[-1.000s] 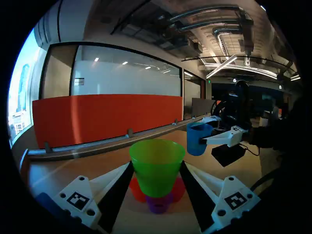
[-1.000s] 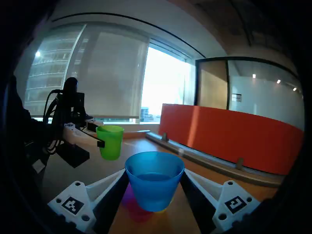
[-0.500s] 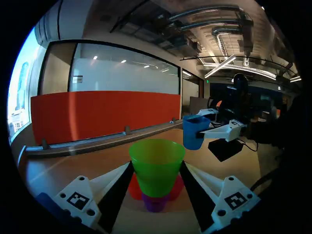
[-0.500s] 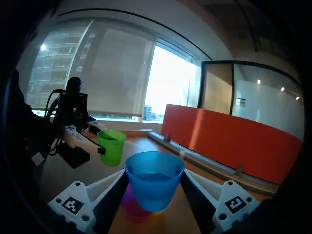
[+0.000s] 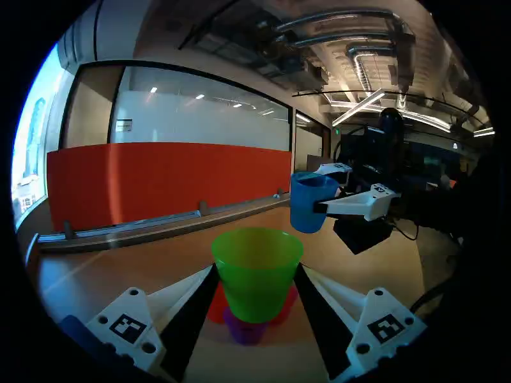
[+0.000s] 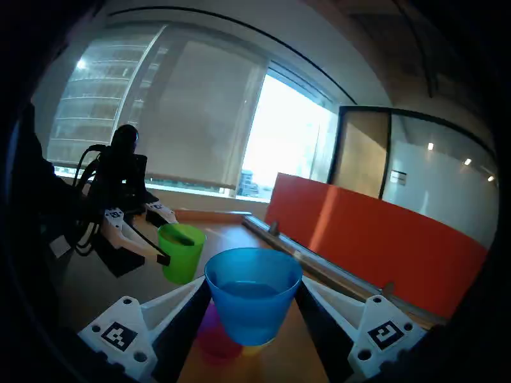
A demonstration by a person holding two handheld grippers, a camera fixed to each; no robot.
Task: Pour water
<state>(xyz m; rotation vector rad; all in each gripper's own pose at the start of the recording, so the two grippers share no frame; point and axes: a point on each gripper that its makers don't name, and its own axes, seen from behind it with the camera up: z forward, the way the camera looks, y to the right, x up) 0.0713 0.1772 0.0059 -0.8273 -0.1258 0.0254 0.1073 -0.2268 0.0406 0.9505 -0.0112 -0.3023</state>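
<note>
While both cups hang in the air, start with the big picture: a wooden tabletop (image 5: 96,281) spreads out below, with an orange partition (image 5: 166,179) running along its far edge. Over the middle of that tabletop comes the left gripper (image 5: 257,276), its two fingers pressed against either side of a green cup (image 5: 257,290), held upright and clear of the wood. Off to one side and a touch higher in the left gripper view, the right gripper (image 6: 253,290) has its fingers clamped the same way around a blue cup (image 6: 253,306), also upright, and the two cups are near each other but plainly apart. These look like thin plastic tumblers, light and a bit springy, smooth-walled and tapering downward, so a squeeze on the mid-wall, where both grippers have them, seems the sensible hold; too hard a pinch could flex the rim, too soft and the taper may let a cup slide. The blue one will be the heavier of the pair, because water (image 6: 252,289) sits in it, filling roughly the lower part, and it will slosh if tipped fast. No water shows in the green cup from either angle, so it looks like the receiver, with the pour itself not yet begun. Down on the tabletop beneath the green cup, a red cup (image 5: 219,307) and a smaller purple cup (image 5: 246,332) sit close together; whether they hold anything cannot be told.
</note>
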